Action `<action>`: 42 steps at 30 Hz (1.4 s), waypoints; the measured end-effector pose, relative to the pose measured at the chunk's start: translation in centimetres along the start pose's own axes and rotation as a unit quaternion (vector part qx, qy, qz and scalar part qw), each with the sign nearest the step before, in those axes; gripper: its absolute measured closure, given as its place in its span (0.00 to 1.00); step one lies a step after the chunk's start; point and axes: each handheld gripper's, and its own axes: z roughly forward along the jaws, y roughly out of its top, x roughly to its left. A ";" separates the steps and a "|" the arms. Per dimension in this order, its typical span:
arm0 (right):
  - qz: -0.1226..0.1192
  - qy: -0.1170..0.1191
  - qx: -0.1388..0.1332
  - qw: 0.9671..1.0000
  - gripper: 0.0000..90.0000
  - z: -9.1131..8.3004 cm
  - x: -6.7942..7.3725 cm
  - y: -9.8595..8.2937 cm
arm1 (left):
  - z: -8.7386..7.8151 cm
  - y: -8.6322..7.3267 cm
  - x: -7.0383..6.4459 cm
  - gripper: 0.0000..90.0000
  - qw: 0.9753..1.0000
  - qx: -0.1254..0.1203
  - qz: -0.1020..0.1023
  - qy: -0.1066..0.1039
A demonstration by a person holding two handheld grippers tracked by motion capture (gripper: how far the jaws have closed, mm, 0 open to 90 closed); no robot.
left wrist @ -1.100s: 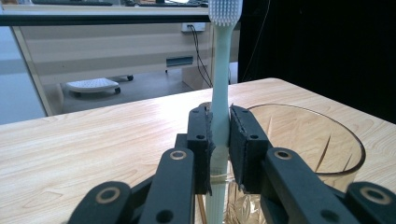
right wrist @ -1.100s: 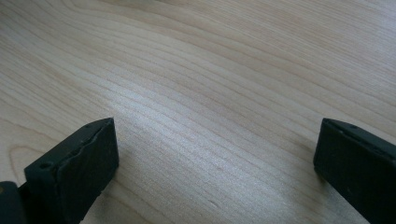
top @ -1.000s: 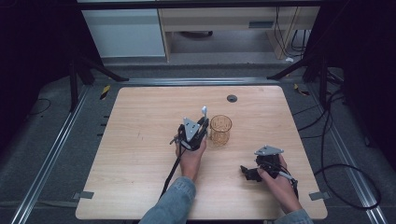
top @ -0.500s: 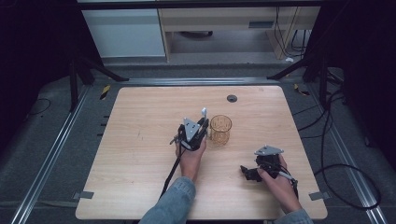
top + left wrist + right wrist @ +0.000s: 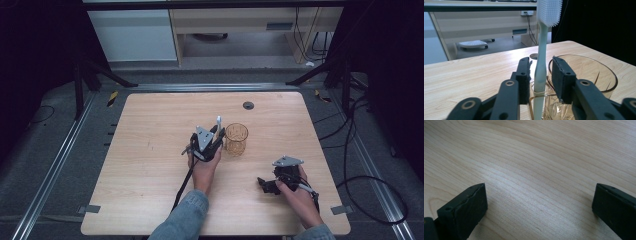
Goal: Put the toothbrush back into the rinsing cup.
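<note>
Left gripper (image 5: 541,82): centre frame, jaws a little apart beside the handle, not clearly pinching.
Pale green plastic toothbrush (image 5: 541,62): upright, bristles top, foot inside the cup's near rim.
Amber cut-glass cup (image 5: 236,139): table centre.
Right gripper (image 5: 264,184): lower right, wide open, empty.
Progress: apparently placed; withdrawal remains.

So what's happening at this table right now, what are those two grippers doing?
A person works at a light wooden table. The left gripper has a pale green toothbrush with white bristles standing upright between its jaws, right beside an amber patterned glass cup; whether the handle sits inside the cup or against its rim isn't clear. The right gripper rests open and empty, low over bare wood off to the side.
</note>
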 end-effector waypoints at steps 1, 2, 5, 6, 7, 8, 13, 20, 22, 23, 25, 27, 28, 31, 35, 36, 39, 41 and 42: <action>0.000 0.000 0.000 1.000 0.00 0.0 0.0 0.0 | -0.1 0.1 0.0 0.68 1.000 -0.001 -0.002 0.001; 0.000 0.000 0.000 1.000 0.00 0.0 0.0 0.0 | -0.2 0.1 0.1 0.67 1.000 -0.001 -0.001 0.001; 0.001 0.000 0.000 1.000 0.00 0.0 0.0 0.0 | -0.3 0.4 0.2 0.61 1.000 -0.001 0.000 0.001; 0.000 0.000 0.000 1.000 0.00 0.0 0.0 0.0 | -0.4 0.4 0.3 0.56 1.000 0.000 -0.002 -0.001; 0.000 0.000 0.000 1.000 0.00 0.0 0.0 0.0 | -0.4 0.5 0.3 0.56 1.000 0.003 0.000 -0.001; 0.001 0.000 0.000 1.000 0.00 0.0 0.0 0.0 | -0.4 0.6 0.3 0.54 1.000 0.004 0.004 0.002; 0.001 0.000 0.000 1.000 0.00 0.0 0.0 0.0 | -0.7 1.0 0.3 0.45 1.000 0.004 0.008 0.002; 0.001 0.001 0.001 1.000 0.00 0.0 0.0 0.0 | -1.1 1.3 0.6 0.32 1.000 0.021 0.008 -0.014; 0.001 0.000 0.001 1.000 0.00 0.0 0.0 0.0 | -1.2 1.4 0.6 0.29 0.999 0.030 0.015 -0.016; 0.002 0.000 0.001 1.000 0.00 0.0 0.0 0.0 | -1.3 1.5 0.6 0.28 0.999 0.033 0.017 -0.018; 0.001 0.000 0.001 1.000 0.00 0.0 0.1 0.0 | -1.4 1.6 0.6 0.25 0.999 0.040 0.018 -0.027; 0.002 0.001 0.000 1.000 0.00 0.0 0.1 0.0 | -1.5 1.7 0.6 0.22 0.998 0.046 0.022 -0.027; 0.002 0.001 0.000 1.000 0.00 0.0 0.1 0.0 | -1.6 1.7 0.6 0.21 0.998 0.046 0.023 -0.027; 0.002 0.001 0.000 1.000 0.00 0.0 0.1 0.0 | -1.7 1.8 0.7 0.20 0.998 0.048 0.022 -0.031; 0.002 0.001 0.000 1.000 0.00 0.0 0.1 0.0 | -1.7 1.9 0.7 0.18 0.998 0.050 0.025 -0.037; 0.002 0.001 0.000 1.000 0.00 0.0 0.1 0.0 | -1.8 2.0 0.7 0.18 0.998 0.050 0.026 -0.038; 0.002 0.001 0.000 1.000 0.00 0.0 0.1 0.0 | -1.9 2.0 0.7 0.16 0.997 0.051 0.031 -0.041; 0.002 0.001 0.000 1.000 0.00 0.0 0.1 0.0 | -2.0 2.1 0.8 0.16 0.997 0.052 0.036 -0.043; 0.002 0.001 0.000 1.000 0.00 0.0 0.1 0.0 | -2.1 2.2 0.8 0.15 0.997 0.053 0.036 -0.046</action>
